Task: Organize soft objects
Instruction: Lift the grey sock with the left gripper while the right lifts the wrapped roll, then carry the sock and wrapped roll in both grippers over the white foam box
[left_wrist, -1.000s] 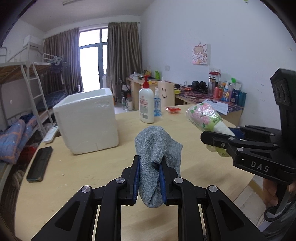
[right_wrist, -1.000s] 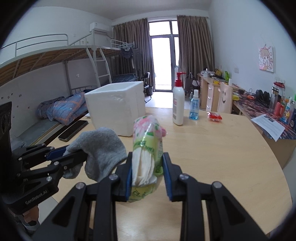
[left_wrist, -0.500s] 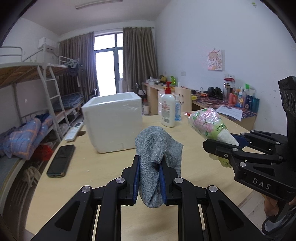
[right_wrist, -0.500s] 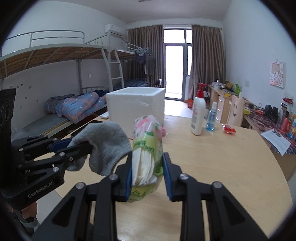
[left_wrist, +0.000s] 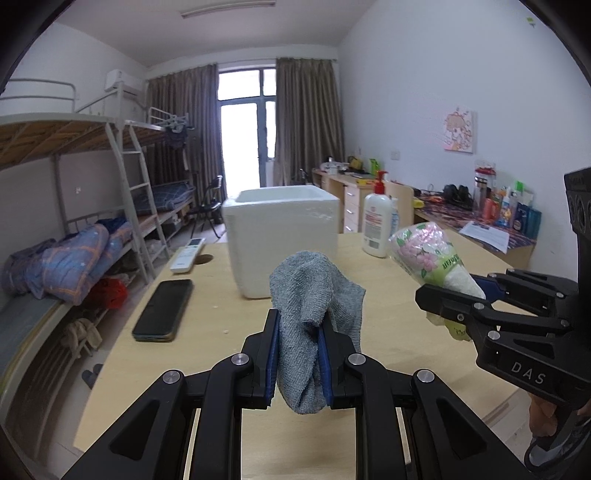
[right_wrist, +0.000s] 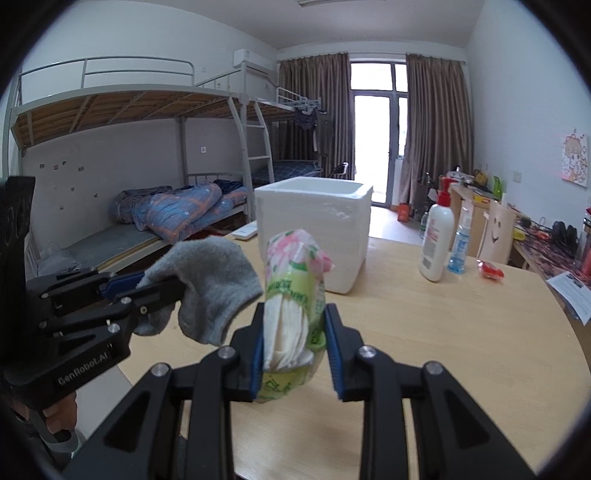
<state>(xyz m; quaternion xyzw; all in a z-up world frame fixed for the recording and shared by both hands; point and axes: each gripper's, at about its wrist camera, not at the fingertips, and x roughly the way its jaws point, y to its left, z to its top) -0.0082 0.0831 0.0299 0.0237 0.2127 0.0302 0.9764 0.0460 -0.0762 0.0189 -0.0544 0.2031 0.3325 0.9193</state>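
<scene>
Soft objects are both being held above the near edge of the wooden table, one in each gripper. At about nine o'clock in the right wrist view, the left gripper is pinching a grey sock between its blue pads, its fingers standing only narrowly apart on the bunched cloth. At about three o'clock in the left wrist view, the right gripper is clamping a pack of tissues in green, flowered wrap, its fingers spread a little wider to fit the pack.

Compared with a second ago, both grips are staying unchanged while both views are swinging across the room. In the left wrist view the white foam box is now sitting at twelve o'clock just behind the sock, where earlier it stood toward ten o'clock. A black phone is lying at nine o'clock, closer to centre than before. The lotion bottle is now standing at one o'clock, just right of the box.
</scene>
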